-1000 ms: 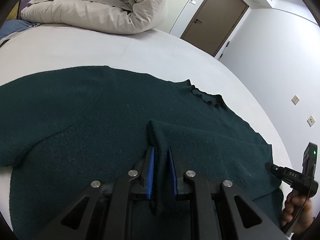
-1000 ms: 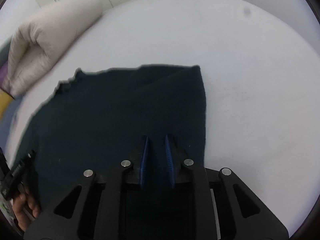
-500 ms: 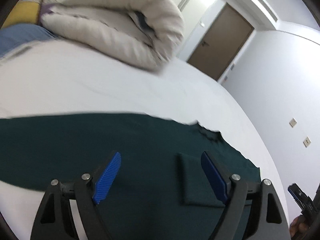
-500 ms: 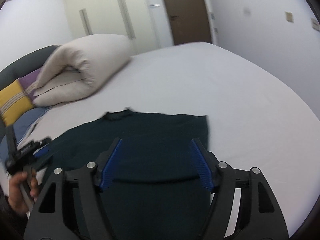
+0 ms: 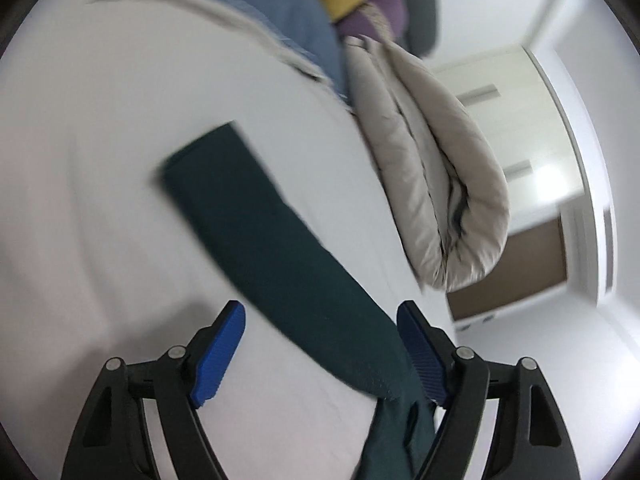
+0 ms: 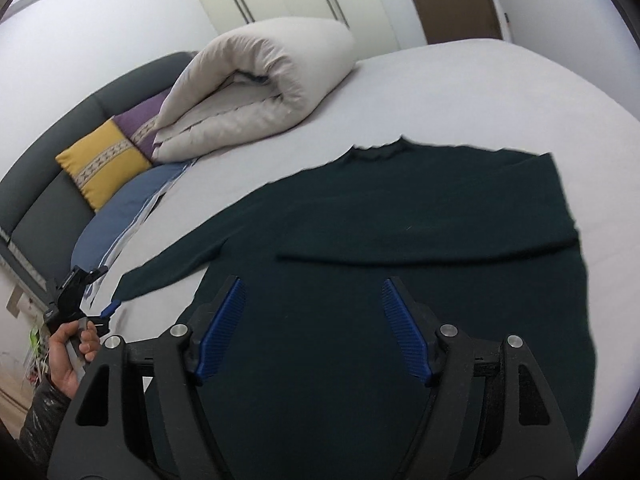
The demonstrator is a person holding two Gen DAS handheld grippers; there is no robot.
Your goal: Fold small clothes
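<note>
Dark green knit, one sweater (image 6: 420,240), lies flat on the white bed (image 6: 480,92), and the fold looks only partly done. At far left in the right wrist view, a hand (image 6: 70,350) carries the left tongs (image 6: 108,310) beside the one sleeve (image 6: 172,268) that lies stretched out on the sheet; in the left wrist view that sleeve (image 5: 260,232) runs up between the blue pads (image 5: 218,354), which stand wide, are closing a little and press nothing. Further right, the other sleeve (image 6: 432,246) is already laid across the chest. The right tongs (image 6: 314,330) hang over the hem with jaws apart, holding nothing. Left to do, by my reading: the outstretched sleeve, then the body. Behind: one rolled beige duvet (image 6: 260,92), one yellow-and-purple cushion (image 6: 104,160), one blue pillow (image 6: 120,216).
</note>
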